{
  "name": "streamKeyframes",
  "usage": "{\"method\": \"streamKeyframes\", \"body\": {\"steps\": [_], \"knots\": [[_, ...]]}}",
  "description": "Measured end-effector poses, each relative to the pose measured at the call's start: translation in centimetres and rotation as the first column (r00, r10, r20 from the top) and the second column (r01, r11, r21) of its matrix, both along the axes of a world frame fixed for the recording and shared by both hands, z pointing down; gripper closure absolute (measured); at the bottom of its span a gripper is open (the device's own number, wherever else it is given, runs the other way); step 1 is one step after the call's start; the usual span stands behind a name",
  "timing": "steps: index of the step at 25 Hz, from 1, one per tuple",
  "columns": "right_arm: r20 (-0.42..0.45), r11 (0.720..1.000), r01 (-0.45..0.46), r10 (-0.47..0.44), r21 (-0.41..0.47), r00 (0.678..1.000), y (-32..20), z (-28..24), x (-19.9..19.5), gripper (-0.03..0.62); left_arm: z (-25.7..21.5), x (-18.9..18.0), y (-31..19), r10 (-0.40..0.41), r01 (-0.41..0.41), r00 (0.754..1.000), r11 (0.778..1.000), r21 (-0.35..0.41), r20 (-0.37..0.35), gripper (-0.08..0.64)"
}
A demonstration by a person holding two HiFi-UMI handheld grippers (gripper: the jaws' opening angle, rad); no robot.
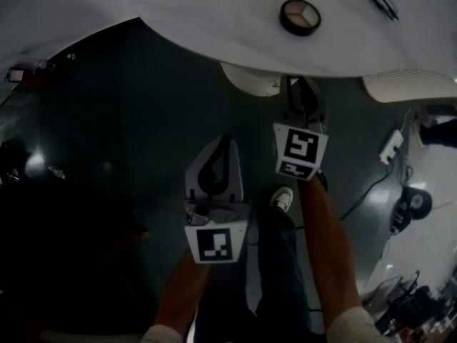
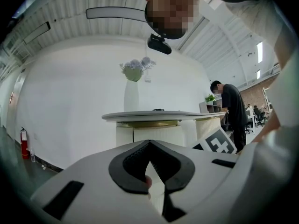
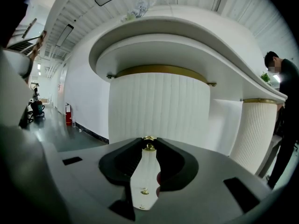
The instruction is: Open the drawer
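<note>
The ribbed white cabinet front under the curved counter fills the right gripper view. A small gold knob stands out from it. My right gripper has its black tips closed in on that knob from both sides. In the head view the right gripper reaches under the counter's edge, its tips hidden in shadow. My left gripper hangs back over the dark floor, lower left of the right one. Its jaws meet at the tips with nothing between them, pointing level at the counter.
The white counter top carries a round three-part dish and a vase of flowers. A second ribbed pillar stands to the right. A person in black stands by it. A power strip and cables lie on the floor.
</note>
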State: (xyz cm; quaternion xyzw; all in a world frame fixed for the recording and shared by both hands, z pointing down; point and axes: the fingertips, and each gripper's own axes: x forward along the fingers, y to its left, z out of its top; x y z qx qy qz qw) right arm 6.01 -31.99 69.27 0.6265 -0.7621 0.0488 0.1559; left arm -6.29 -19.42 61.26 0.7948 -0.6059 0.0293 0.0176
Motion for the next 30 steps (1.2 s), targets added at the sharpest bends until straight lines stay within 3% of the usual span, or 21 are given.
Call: {"method": "streamKeyframes", "body": {"steps": [22,30], "knots": [[0.029,0.999,-0.027,0.028,-0.036,0.999,15.3,0.4,1.1,0.488,-2.2,-0.8,1.7,-0.018,0.018,1.000,1.000,0.023,0.004,0.558],[-0.015,0.998,0.009,-0.010,-0.065,1.000,19.6,0.7,1.5,0.488,-2.6,-1.0,2.3,-0.018,0.018,1.000,1.000,0.015,0.007,0.558]]}}
